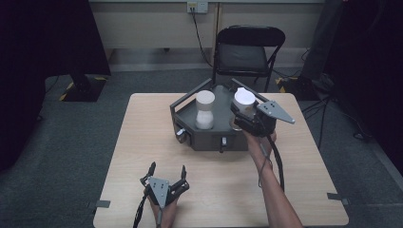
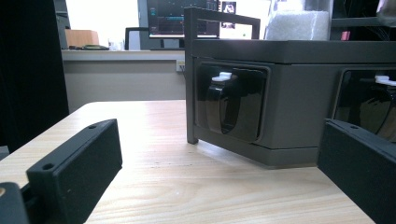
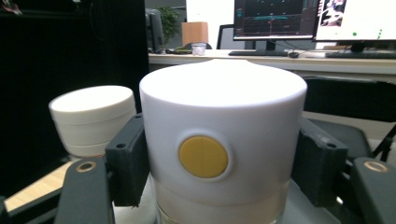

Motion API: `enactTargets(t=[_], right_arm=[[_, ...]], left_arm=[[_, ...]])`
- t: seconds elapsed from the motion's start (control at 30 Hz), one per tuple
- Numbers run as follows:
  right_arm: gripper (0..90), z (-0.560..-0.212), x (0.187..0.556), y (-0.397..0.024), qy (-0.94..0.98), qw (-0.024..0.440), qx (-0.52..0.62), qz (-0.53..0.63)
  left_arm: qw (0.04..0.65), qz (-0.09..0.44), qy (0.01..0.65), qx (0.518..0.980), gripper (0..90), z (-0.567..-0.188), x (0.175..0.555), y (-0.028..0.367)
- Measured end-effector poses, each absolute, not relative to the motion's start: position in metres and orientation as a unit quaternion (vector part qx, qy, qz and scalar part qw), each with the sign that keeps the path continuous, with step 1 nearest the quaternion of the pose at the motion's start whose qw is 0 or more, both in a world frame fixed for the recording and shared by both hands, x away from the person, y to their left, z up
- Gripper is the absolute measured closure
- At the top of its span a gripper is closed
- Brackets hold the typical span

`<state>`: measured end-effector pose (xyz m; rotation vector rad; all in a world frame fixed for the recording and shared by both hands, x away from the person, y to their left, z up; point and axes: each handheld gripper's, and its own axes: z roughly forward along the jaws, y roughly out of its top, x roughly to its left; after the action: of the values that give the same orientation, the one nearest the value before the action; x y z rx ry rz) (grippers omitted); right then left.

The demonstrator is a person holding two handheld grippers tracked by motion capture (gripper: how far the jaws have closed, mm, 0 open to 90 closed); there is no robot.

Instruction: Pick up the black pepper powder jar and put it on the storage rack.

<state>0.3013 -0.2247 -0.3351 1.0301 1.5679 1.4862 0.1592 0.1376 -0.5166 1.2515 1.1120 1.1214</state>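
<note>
- High view: we see the right tool (image 1: 247,114) right of centre, clamped on a white canister (image 1: 244,100) above the grey tray (image 1: 183,116); a second white canister (image 1: 205,110) stands in the tray's left part. The left tool (image 1: 167,172), low on the tabletop (image 1: 142,142), has its jaws apart.
- Left gripper view: jaws wide (nothing between), tray wall (image 2: 289,116) ahead.
- Right gripper view: jaws press both sides of the white canister (image 3: 224,140), which bears a yellow disc (image 3: 203,157).

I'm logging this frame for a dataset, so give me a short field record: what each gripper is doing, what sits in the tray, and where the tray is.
right gripper: shut on the white canister with a yellow dot, over the tray's right side
left gripper: open, holding nothing, low near the table's front edge
tray: dark grey, on the wooden table, toward its far side
also in tray: second white canister, upright, left of the held one
</note>
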Motion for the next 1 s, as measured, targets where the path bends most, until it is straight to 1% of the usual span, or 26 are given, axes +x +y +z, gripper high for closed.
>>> enactTargets(t=[0.3, 0.6, 1.0], right_arm=[[29.8, -0.346, 0.316, -0.214, 0.608, 0.37, 0.417, 0.565], [29.8, -0.357, 0.322, -0.209, 0.598, 0.38, 0.43, 0.56], [29.8, -0.36, 0.324, -0.209, 0.606, 0.38, 0.425, 0.555]], left_arm=[[0.534, 0.471, 0.466, 0.525, 0.0, -0.517, 0.159, 0.138], [0.534, 0.471, 0.466, 0.526, 0.0, -0.516, 0.159, 0.138], [0.534, 0.471, 0.466, 0.526, 0.0, -0.516, 0.159, 0.138]])
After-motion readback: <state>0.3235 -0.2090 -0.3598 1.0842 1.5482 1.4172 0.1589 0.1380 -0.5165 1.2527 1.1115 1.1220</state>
